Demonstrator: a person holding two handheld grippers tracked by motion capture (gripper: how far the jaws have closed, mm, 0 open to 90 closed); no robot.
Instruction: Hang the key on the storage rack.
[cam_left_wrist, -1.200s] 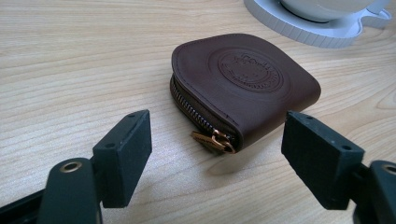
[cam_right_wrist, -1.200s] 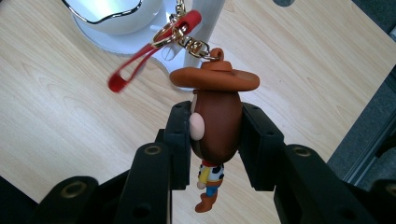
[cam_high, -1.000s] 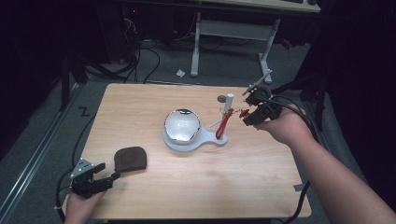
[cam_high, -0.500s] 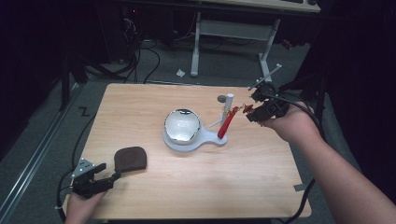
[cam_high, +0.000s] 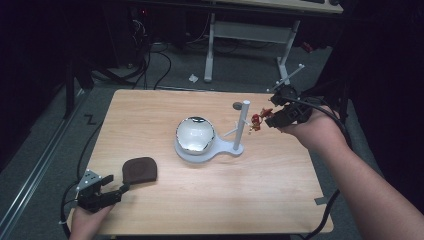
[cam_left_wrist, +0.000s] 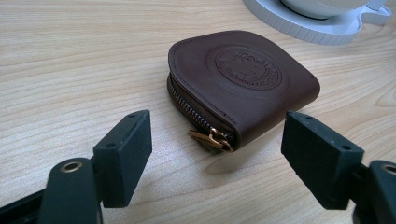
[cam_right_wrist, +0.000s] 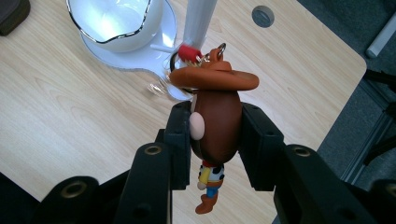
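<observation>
A cowboy figure keychain (cam_right_wrist: 217, 121) with a brown head and orange hat is clamped between the pads of my right gripper (cam_right_wrist: 217, 140), which is shut on it. Its ring and red tab lie close to the side peg of the white stand (cam_right_wrist: 198, 23); whether they touch I cannot tell. In the high view the right gripper (cam_high: 270, 117) holds the keychain (cam_high: 257, 120) just right of the stand's post (cam_high: 243, 122). A brown leather zip pouch (cam_left_wrist: 243, 79) lies on the table before my left gripper (cam_left_wrist: 222, 144), which is open, apart from it.
A shiny bowl (cam_high: 195, 134) sits on the stand's round white base (cam_high: 232, 149) at mid table. The pouch (cam_high: 140, 170) lies near the front left corner, with the left gripper (cam_high: 117, 189) beside it. A round grommet hole (cam_high: 236, 105) is behind the stand.
My right gripper has risen a little with the keychain, and the red strap that hung down beside the post has lifted with it. The left gripper has stayed put.
</observation>
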